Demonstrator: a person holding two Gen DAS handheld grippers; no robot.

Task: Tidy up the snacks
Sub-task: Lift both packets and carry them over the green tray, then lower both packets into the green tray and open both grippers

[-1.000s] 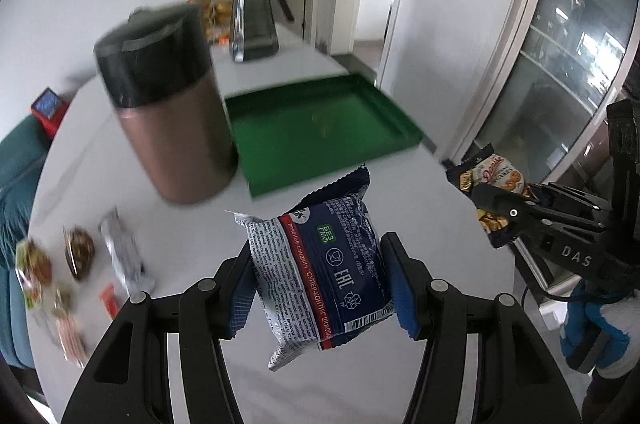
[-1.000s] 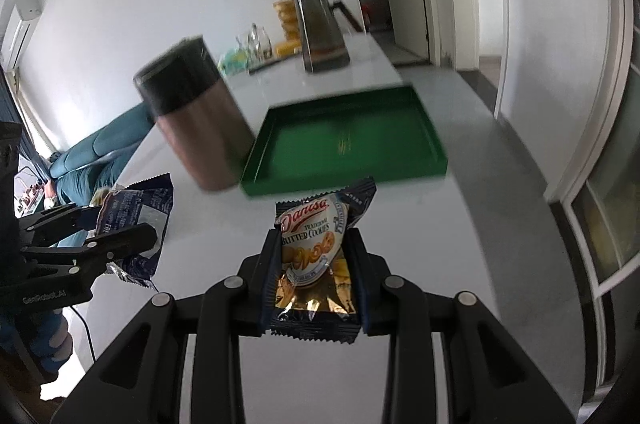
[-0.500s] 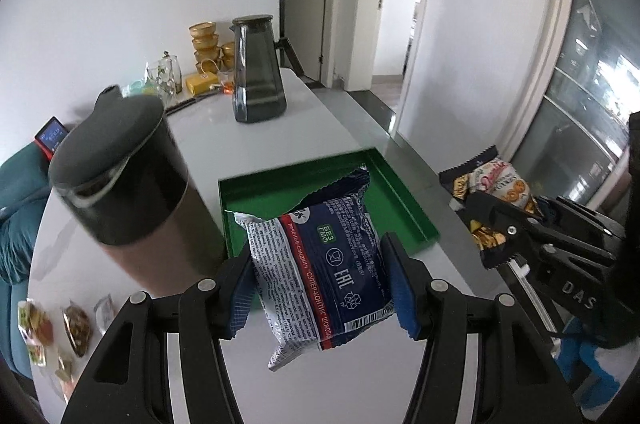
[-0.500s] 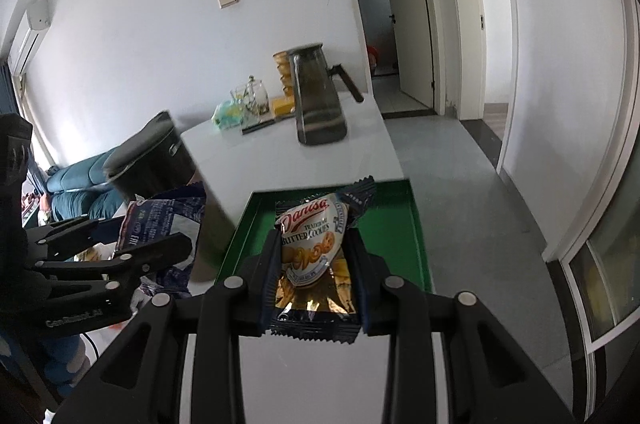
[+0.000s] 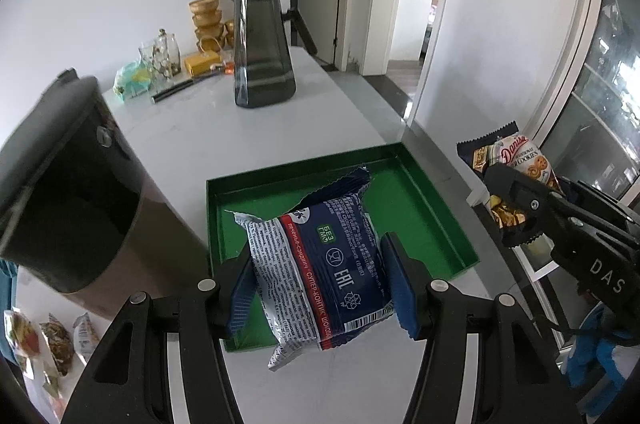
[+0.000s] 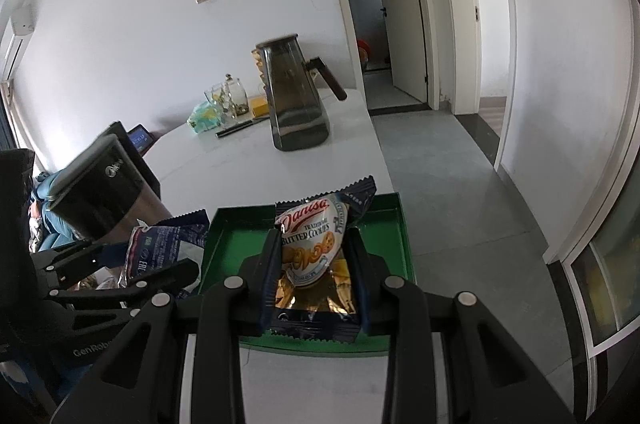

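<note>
My left gripper (image 5: 320,284) is shut on a blue and white snack packet (image 5: 320,264) and holds it above the near part of the green tray (image 5: 424,208). My right gripper (image 6: 314,264) is shut on a Danisa butter cookies packet (image 6: 312,244) and holds it above the near edge of the green tray (image 6: 236,228). In the left wrist view the right gripper (image 5: 516,220) with its cookie packet (image 5: 520,160) is at the right, beside the tray. In the right wrist view the left gripper (image 6: 160,264) with its blue packet (image 6: 160,248) is at the left of the tray.
A copper canister with a black lid (image 5: 68,184) stands left of the tray. A dark glass pitcher (image 5: 262,48) stands at the back of the white table (image 5: 192,132), with jars and gold bowls behind. Several loose snacks (image 5: 52,340) lie at the near left.
Both grippers have moved forward and up with their packets, so they now hang over the green tray's near part. The canister has slid to the left in both views.
</note>
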